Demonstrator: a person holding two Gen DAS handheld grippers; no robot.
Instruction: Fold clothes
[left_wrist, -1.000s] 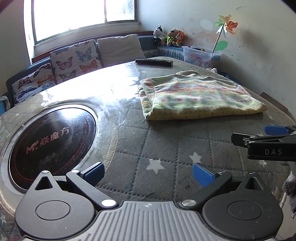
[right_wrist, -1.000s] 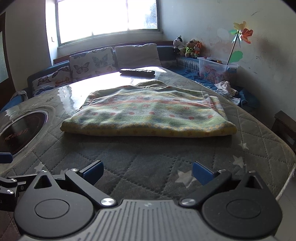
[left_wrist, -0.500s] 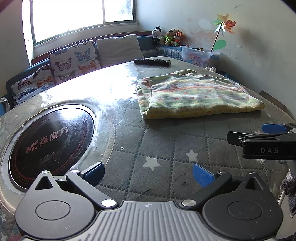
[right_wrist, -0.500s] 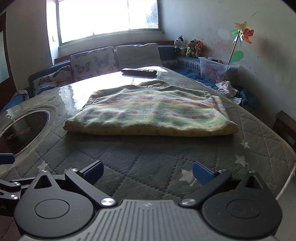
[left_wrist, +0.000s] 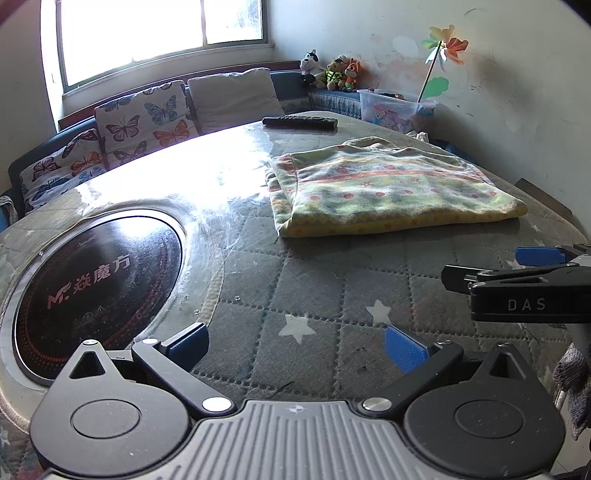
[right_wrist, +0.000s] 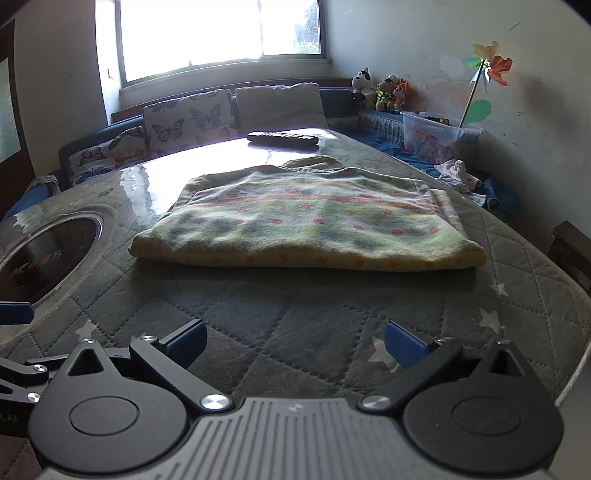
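A quilted table (right_wrist: 332, 317) is filling the room under a bright window (right_wrist: 221, 33), a cushioned bench (right_wrist: 192, 118) running along its far edge. A dark round hob (left_wrist: 92, 284) is sitting in the table's left end. The folded sweater (right_wrist: 310, 225) is lying flat toward the far right of the table, its long axis running left to right, with a remote (right_wrist: 282, 138) resting beyond it near the far edge. Both tools are hovering at the near edge, well apart from the cloth: the right gripper (right_wrist: 293, 341) is facing it squarely and looks nearer, the left gripper (left_wrist: 295, 343) is pointing left of it. Both are gaping wide, grasping nothing.
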